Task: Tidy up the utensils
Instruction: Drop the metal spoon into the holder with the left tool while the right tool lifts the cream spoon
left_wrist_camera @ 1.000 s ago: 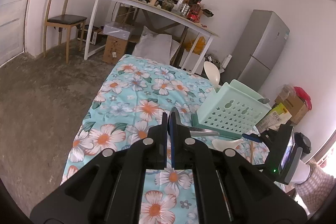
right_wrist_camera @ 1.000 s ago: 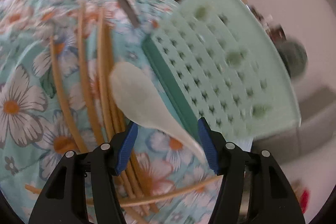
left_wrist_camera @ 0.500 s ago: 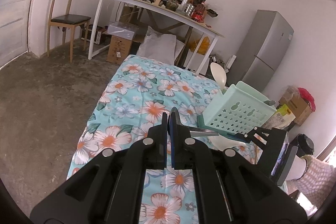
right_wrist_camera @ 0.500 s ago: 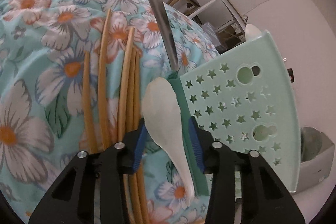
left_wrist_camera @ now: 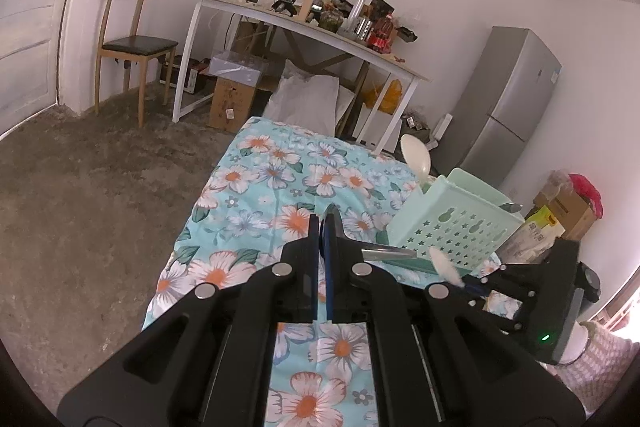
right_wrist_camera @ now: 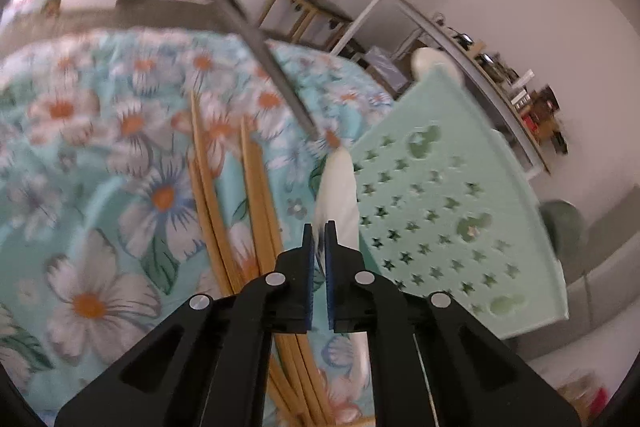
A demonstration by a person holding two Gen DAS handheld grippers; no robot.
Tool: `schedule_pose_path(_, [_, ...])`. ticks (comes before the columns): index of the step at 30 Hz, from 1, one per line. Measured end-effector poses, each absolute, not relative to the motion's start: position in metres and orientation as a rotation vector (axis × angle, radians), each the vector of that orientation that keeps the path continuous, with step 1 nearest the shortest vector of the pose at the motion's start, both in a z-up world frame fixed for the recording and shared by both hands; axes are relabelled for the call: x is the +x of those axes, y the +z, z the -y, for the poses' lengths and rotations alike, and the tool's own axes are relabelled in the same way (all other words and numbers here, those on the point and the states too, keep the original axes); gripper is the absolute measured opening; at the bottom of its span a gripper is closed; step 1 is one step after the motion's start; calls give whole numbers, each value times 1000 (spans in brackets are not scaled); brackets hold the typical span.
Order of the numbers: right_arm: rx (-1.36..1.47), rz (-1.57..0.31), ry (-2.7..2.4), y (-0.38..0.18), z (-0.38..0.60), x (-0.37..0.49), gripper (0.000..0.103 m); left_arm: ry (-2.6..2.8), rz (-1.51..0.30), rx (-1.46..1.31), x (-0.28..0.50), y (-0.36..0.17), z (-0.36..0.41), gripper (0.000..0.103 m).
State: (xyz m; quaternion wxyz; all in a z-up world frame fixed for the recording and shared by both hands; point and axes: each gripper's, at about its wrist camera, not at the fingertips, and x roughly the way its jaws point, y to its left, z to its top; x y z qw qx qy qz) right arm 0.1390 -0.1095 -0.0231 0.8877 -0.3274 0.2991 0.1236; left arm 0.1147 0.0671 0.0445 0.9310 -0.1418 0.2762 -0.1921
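My right gripper (right_wrist_camera: 319, 227) is shut on a white plastic spoon (right_wrist_camera: 338, 191) and holds it off the cloth beside the mint-green perforated utensil basket (right_wrist_camera: 448, 211). In the left wrist view the right gripper (left_wrist_camera: 466, 283) and the spoon (left_wrist_camera: 442, 263) show in front of the basket (left_wrist_camera: 452, 227), which holds another white spoon (left_wrist_camera: 416, 155) upright. My left gripper (left_wrist_camera: 322, 221) is shut on a metal utensil (left_wrist_camera: 386, 251); its handle shows in the right wrist view (right_wrist_camera: 256, 39). Several wooden chopsticks (right_wrist_camera: 224, 195) lie on the floral cloth.
The floral tablecloth (left_wrist_camera: 276, 187) covers the work table. Beyond it stand a white desk with clutter (left_wrist_camera: 320, 23), a wooden chair (left_wrist_camera: 132, 47), cardboard boxes (left_wrist_camera: 232, 103) and a grey fridge (left_wrist_camera: 508, 107).
My right gripper closed on the white spoon and lifted it off the chopsticks, turning it edge-on. My left gripper rose slightly, still gripping the metal utensil.
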Motion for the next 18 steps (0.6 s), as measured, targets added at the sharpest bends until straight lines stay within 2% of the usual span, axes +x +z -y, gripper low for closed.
schedule_pose_path(6, [-489,-577,239,13,131,119,3,-413,-532,-306,110,58,-67,1])
schedule_pose_path(18, [-228,-453,203,69,182,63,3,-481,-370,-244,117,124,-42,1])
